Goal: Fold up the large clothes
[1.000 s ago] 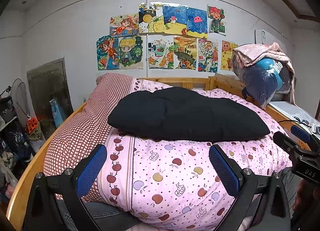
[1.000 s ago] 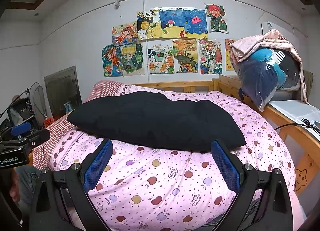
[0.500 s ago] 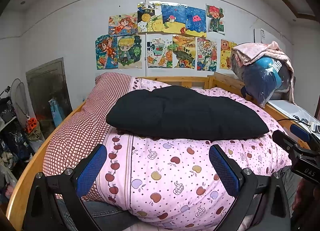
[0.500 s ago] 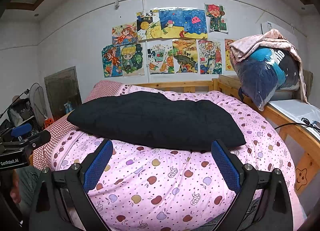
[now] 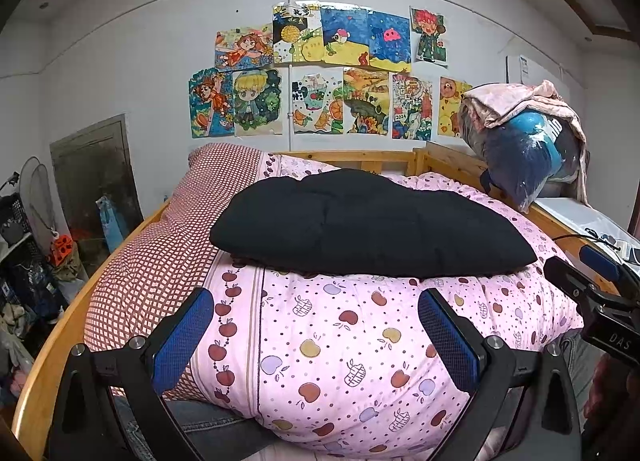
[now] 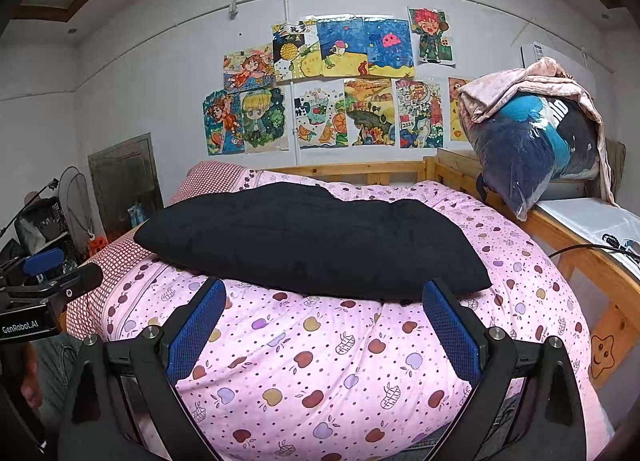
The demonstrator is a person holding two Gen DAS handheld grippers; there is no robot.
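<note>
Left wrist view puts the black padded garment (image 5: pixel 368 229) across the middle of the frame, folded into a long, puffy bundle with quilted seams, its narrower end tapering toward the right. It lies on top of the pink apple-print duvet (image 5: pixel 340 345), which swells up over the wooden bed frame (image 5: pixel 60 337); a red-checked part of the bedding (image 5: pixel 160 257) runs down the left side. The left gripper (image 5: pixel 316 337) hangs low in the frame with its blue pads spread wide and nothing between them, short of the garment. In the right wrist view the same black bundle (image 6: pixel 312 245) sits centre frame, and the right gripper (image 6: pixel 324 331) is likewise splayed and empty, its tips just below the garment's near edge. Children's drawings (image 6: pixel 328 85) cover the wall above, and a bagged heap of bedding (image 6: pixel 532 141) sits at the right. Compared with a second ago, the garment lies as it did and both grippers are spread as before; the left view has tipped only slightly.
</note>
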